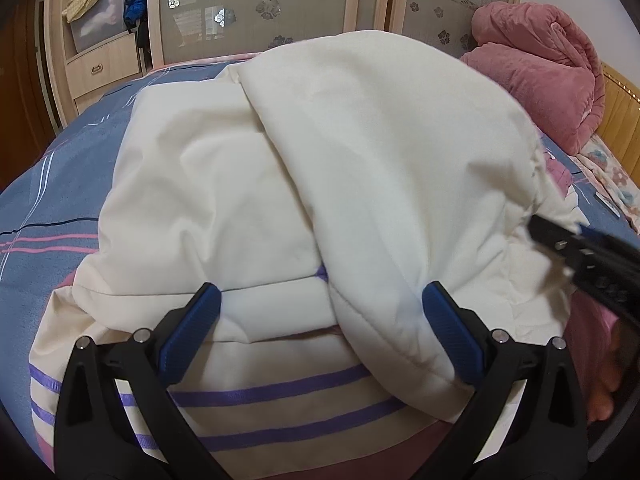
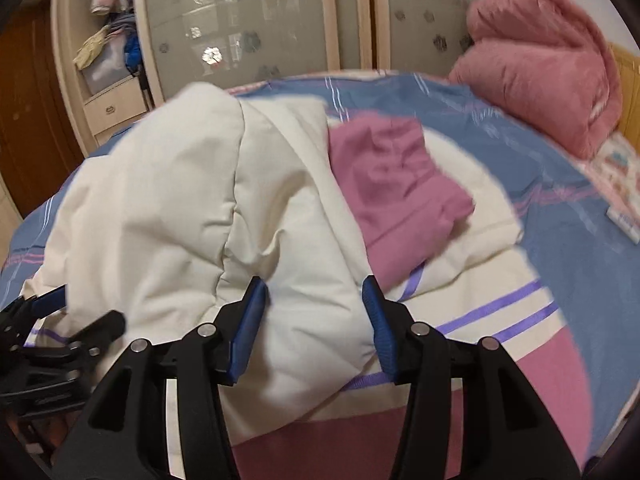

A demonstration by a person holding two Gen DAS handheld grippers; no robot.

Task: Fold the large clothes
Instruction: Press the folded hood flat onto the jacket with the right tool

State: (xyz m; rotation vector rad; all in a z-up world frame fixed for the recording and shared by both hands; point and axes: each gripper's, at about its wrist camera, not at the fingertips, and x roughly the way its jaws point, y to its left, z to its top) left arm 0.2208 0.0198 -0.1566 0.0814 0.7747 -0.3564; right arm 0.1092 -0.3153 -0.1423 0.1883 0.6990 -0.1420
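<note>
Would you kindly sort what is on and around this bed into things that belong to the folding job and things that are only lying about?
Part of the job:
- cream padded garment with its pink lining
- left gripper
- right gripper

Just lying about:
- pink quilt
- blue bedsheet
- wardrobe
- clothes on the shelf

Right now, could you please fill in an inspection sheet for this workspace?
Surface: bed, blue striped sheet.
Job's things: cream padded garment, one side folded over the middle; purple-striped hem nearest the cameras; pink lining exposed.
Clutter: small flat item on the sheet.
Grippers: left tool open, cream fabric between its pads; right tool open around a cream fold.
Cables: nothing seen.
Surroundings: pink quilt bundled at the headboard; wardrobe with frosted doors.
</note>
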